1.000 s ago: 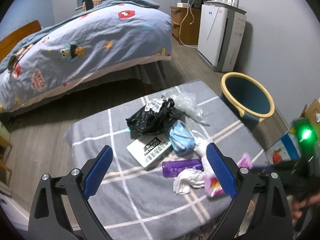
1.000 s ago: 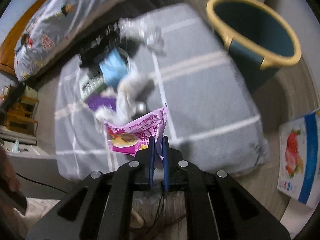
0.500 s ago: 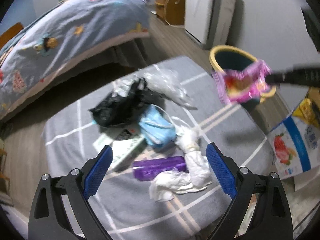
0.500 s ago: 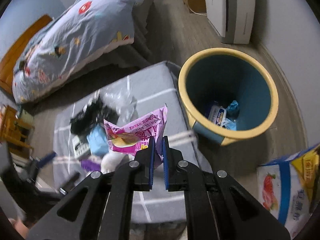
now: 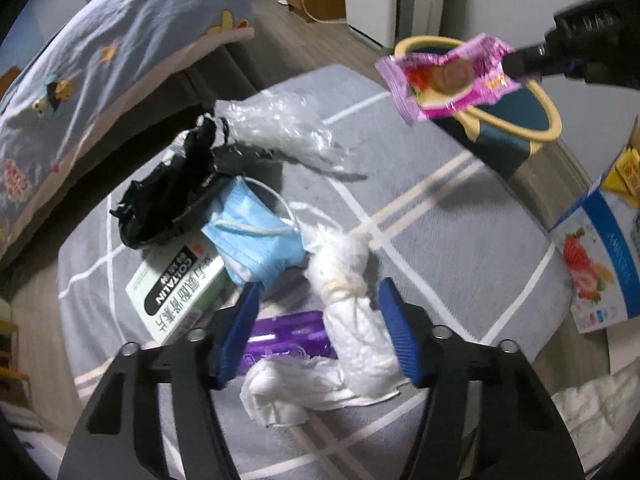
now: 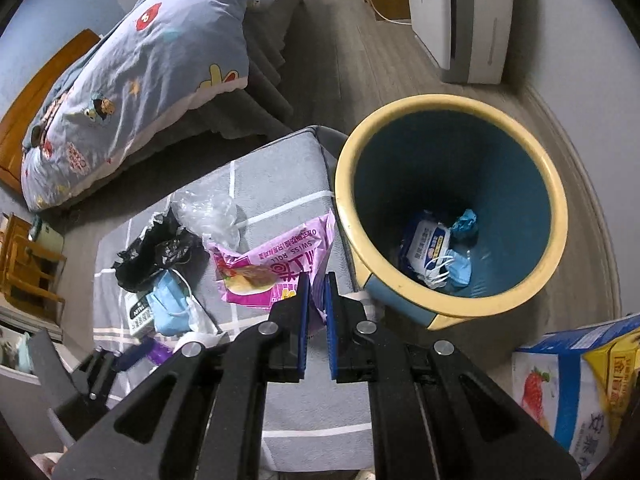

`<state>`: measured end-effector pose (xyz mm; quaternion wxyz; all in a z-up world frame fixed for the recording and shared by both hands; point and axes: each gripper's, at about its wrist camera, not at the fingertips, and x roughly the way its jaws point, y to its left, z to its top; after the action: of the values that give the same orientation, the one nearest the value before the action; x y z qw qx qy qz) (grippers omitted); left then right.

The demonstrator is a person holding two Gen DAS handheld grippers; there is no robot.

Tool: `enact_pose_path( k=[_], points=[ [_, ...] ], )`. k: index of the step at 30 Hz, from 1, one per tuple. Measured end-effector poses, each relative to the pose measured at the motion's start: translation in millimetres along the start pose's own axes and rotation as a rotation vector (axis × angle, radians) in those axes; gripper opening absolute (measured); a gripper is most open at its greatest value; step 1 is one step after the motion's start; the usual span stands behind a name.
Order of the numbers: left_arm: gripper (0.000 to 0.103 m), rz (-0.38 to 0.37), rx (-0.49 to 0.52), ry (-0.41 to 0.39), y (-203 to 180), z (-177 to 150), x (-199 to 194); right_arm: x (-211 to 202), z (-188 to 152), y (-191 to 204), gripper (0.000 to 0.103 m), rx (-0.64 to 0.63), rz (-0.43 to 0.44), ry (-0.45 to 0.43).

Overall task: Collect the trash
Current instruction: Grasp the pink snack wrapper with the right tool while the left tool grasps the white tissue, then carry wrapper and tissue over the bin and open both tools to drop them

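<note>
Now right tool [image 6: 314, 297] pinches pink wrapper [image 6: 272, 268] by one edge, in air beside bin [image 6: 452, 304]. Wrapper light, thin, crinkly; edge pinch works. Left tool [image 5: 320, 328] open over white tissue [image 5: 352, 344], soft, squashy, near worktop [image 5: 460, 248] front edge.

A home bedroom: a bed [image 6: 132, 80] under a cartoon-print duvet [image 5: 100, 60], wood floor [image 6: 352, 60].
</note>
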<state>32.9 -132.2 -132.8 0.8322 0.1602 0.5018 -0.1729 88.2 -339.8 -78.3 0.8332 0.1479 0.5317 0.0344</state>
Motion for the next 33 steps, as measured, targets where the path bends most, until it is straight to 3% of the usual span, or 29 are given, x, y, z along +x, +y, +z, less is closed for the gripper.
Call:
enact_pose_path(
  k=[5,9,12,18,22,28,33],
  points=[
    [0.045,0.000,0.012,0.007,-0.3,-2.0,0.6,-4.7,-0.1,3.8,0.007,-0.010,0.010,-0.012],
    [0.022,-0.009,0.032,0.016,-2.3,-3.4,0.2,-7.7,-0.3,4.4,0.007,-0.014,0.009,-0.019],
    [0.017,-0.007,0.043,0.001,-4.2,-2.3,-4.4,-8.6,-0.3,3.9,0.007,-0.015,0.008,-0.022],
    [0.014,-0.020,0.027,-0.067,-4.4,7.3,-24.3,-17.8,3.3,1.5,0.007,0.001,0.022,-0.046],
    [0.014,-0.036,0.024,-0.153,-5.9,21.4,-50.8,-31.8,11.7,-5.6,0.007,0.027,0.032,-0.094],
    [0.014,-0.099,0.005,-0.264,-15.1,53.4,-88.1,-39.6,25.5,-33.4,0.007,0.086,-0.005,-0.139],
    [0.014,-0.129,0.052,-0.290,-36.7,80.7,-91.9,-36.9,32.1,-65.0,0.007,0.142,-0.064,-0.158]
  ],
)
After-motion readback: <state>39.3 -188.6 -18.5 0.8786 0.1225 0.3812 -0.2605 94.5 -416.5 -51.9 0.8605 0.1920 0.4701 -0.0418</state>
